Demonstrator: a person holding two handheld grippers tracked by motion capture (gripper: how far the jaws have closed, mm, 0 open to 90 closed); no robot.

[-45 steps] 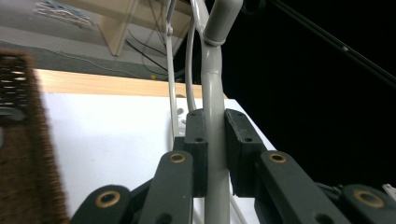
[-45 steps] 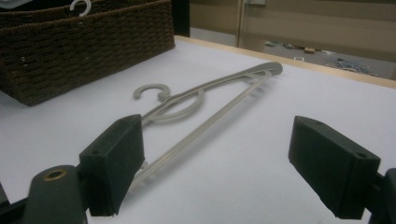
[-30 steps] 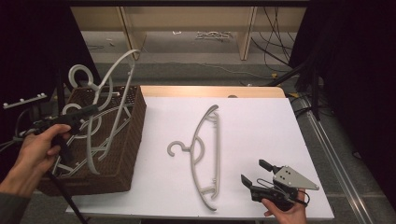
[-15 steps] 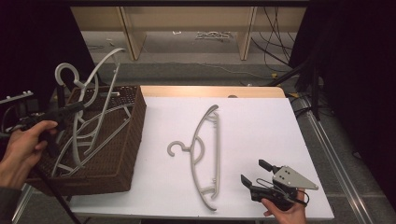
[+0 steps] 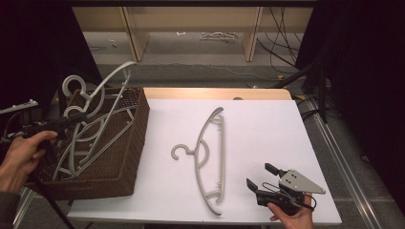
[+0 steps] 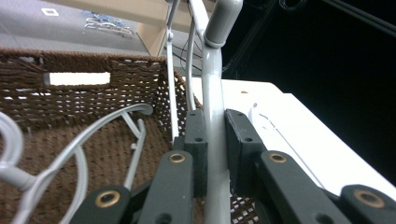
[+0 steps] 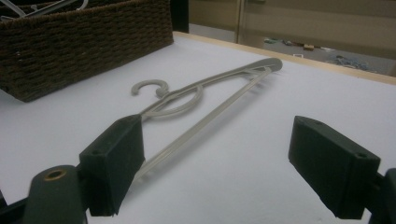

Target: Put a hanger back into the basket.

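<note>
The left gripper [image 5: 71,119] has swung back towards the person, jaws clamped on a grey hanger [image 6: 212,116] over the basket [image 5: 129,143], likely lifting it out, while beyond the right gripper's [image 5: 260,180] wide-open jaws lies the table hanger [image 5: 210,157].

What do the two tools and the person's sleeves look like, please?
Both tools are black. The left tool has two flat rectangular pads on dark arms with brass-coloured rivets. The right tool carries a grey three-cornered plate on top, with thin black cable looped beside it; its pads are blocky and dark. A dark cable hangs below the left hand, whose sleeve is grey.
</note>
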